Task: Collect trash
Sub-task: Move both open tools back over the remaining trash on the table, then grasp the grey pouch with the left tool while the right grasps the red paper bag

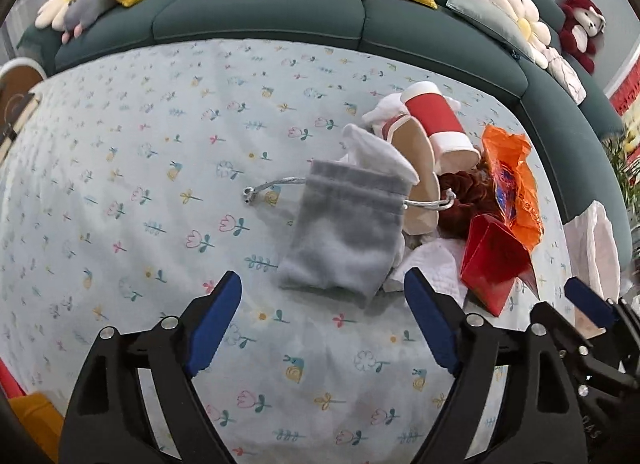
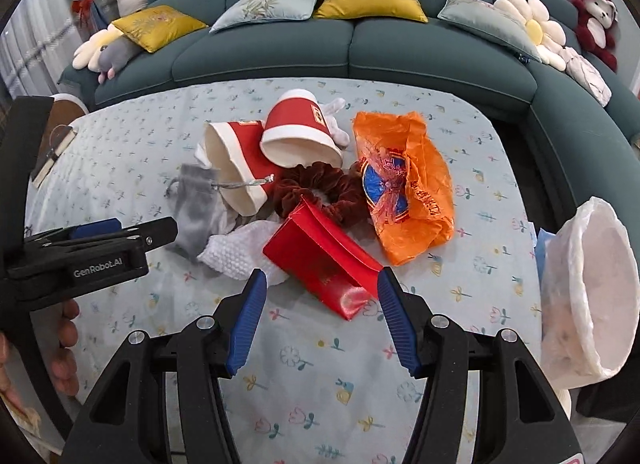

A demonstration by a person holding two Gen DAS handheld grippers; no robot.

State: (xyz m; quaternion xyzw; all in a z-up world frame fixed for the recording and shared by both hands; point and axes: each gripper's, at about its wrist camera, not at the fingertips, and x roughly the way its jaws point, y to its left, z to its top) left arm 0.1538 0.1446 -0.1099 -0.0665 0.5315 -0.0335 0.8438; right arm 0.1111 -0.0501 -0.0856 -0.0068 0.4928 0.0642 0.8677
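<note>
A pile of litter lies on the flowered tablecloth [image 2: 320,376]: two red-and-white paper cups [image 2: 298,132], an orange plastic bag [image 2: 404,200], a red paper box [image 2: 320,260], a dark red scrunchie [image 2: 320,188], white tissue [image 2: 240,252] and a grey drawstring pouch [image 1: 344,232]. My left gripper [image 1: 322,276] hangs open just in front of the pouch's lower edge. My right gripper [image 2: 322,276] is open with the red box's near end between its fingers, and the pads do not press on it. Each gripper shows at the edge of the other's view.
A white bag-lined bin [image 2: 592,284] stands open at the table's right edge. A teal sofa [image 2: 360,52] with cushions and plush toys wraps around the back and right. A hand [image 2: 64,344] holds the left gripper at the near left.
</note>
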